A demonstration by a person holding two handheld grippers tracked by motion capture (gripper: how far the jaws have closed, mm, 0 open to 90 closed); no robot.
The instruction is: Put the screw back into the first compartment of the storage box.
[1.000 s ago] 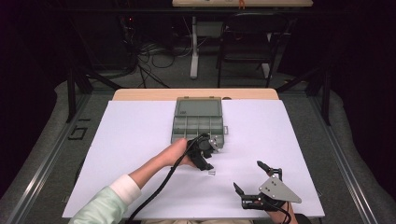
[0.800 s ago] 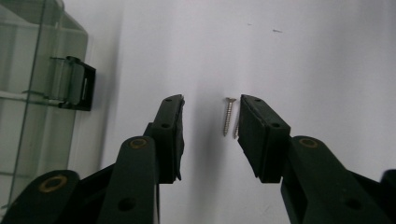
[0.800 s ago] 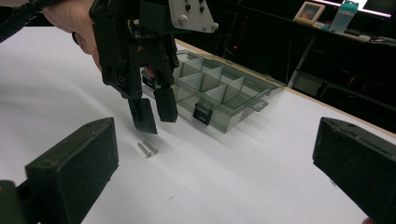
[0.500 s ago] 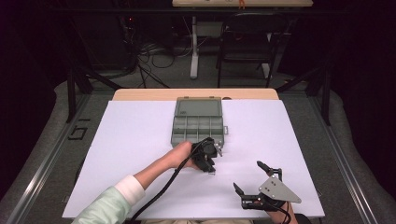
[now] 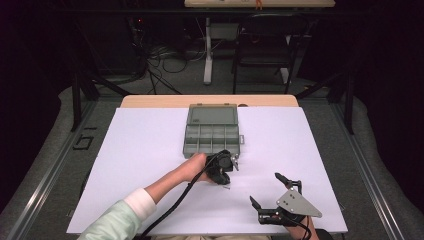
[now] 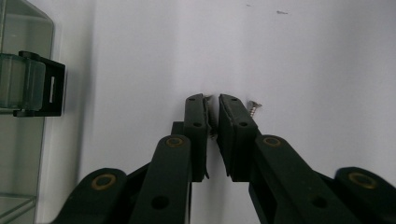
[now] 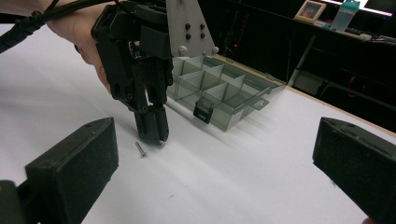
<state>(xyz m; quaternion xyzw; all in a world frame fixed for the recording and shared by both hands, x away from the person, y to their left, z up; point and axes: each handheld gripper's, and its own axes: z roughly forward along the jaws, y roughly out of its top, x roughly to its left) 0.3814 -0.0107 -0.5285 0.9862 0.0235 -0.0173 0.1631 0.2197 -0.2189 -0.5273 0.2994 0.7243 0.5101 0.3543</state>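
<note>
White table cover (image 5: 150,150); grey translucent compartment box (image 5: 212,131) with a black latch (image 6: 44,91) — silver screws (image 7: 140,149), black grippers, pale green sleeve (image 5: 117,222).

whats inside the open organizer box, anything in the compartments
The organizer box has its lid open; the compartments in sight look empty. The left claw and hand cover part of its near edge, so that bit is unclear.
</note>
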